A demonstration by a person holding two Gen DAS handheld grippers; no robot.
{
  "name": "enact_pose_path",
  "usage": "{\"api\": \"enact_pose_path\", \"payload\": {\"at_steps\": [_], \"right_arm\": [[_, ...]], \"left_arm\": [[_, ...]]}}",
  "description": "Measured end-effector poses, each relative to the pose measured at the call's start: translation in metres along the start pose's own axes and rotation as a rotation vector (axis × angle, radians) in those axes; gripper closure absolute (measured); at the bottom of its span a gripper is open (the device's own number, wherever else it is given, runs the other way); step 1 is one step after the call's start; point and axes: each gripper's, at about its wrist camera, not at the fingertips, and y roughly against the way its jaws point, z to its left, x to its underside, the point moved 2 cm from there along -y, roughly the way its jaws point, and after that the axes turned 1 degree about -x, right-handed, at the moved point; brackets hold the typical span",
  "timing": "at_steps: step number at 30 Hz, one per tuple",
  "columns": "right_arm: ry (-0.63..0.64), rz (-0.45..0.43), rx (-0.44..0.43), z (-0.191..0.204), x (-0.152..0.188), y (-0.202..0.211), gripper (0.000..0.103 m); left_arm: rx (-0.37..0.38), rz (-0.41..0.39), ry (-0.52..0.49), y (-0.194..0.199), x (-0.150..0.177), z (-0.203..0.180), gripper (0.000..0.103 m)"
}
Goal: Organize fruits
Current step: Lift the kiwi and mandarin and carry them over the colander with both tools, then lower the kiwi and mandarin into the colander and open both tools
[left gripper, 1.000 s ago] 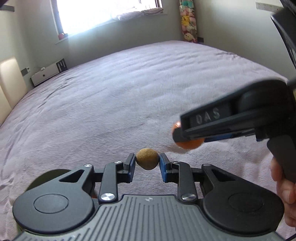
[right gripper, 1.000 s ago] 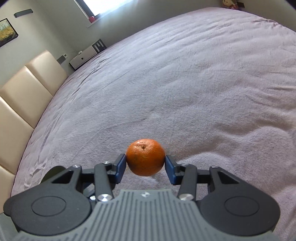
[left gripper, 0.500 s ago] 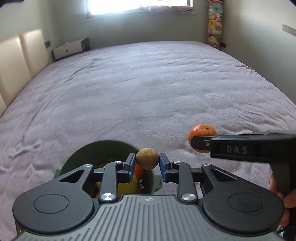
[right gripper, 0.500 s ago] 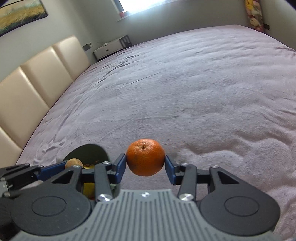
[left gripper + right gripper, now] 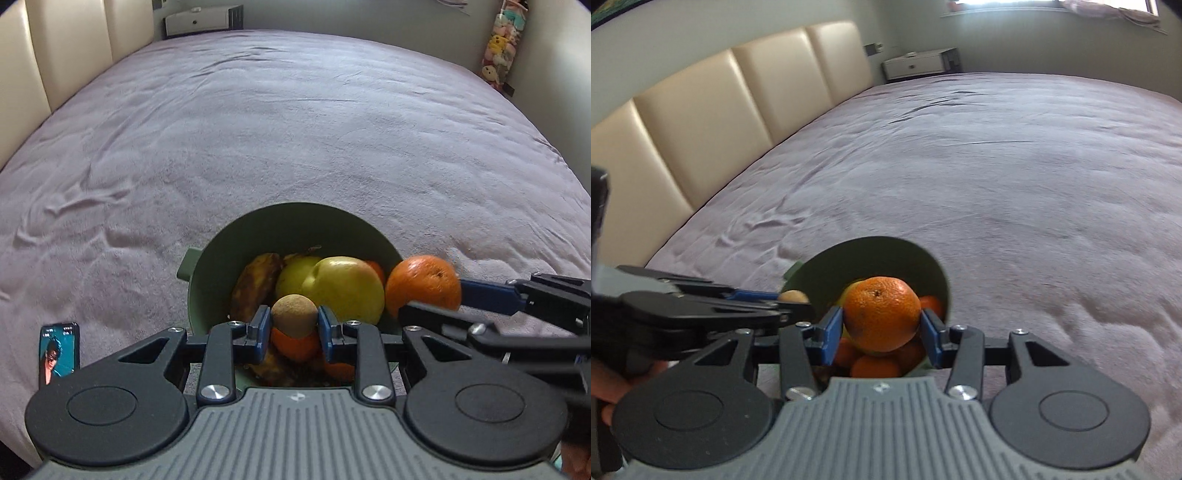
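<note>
- Lilac bedspread (image 5: 295,129) carries everything; near its left edge in the left wrist view a phone (image 5: 60,352) lies flat, screen lit.
- Right of the phone, well apart from it, a green bowl (image 5: 295,225) sits on the bedspread with yellow apples (image 5: 343,288), several oranges and what may be a browned banana (image 5: 255,280) inside, though that piece is partly hidden.
- Over the bowl's near side the left gripper (image 5: 294,328) has its jaws narrow, the blue pads pressing a small brown fruit (image 5: 294,317) from both sides.
- Just beside it, above the bowl's right rim, the right gripper (image 5: 882,332) clamps an orange (image 5: 881,314) between its pads.
- At the right wrist view's left edge a person's hand (image 5: 613,384) grips the left gripper's handle.
</note>
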Motion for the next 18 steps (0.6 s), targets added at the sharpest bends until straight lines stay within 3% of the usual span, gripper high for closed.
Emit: {"api": "enact_pose_path", "payload": {"at_steps": [8, 14, 18], "right_arm": [[-0.001, 0.082, -0.049, 0.009, 0.002, -0.023, 0.060], [0.062, 0.143, -0.074, 0.025, 0.007, -0.034, 0.060], [0.078, 0.197, -0.080, 0.030, 0.011, -0.047, 0.060]], "left_arm": [[0.005, 0.023, 0.064, -0.006, -0.001, 0.020, 0.072], [0.060, 0.060, 0.110, -0.018, -0.003, 0.024, 0.072], [0.037, 0.094, 0.129, -0.025, -0.001, 0.028, 0.072]]}}
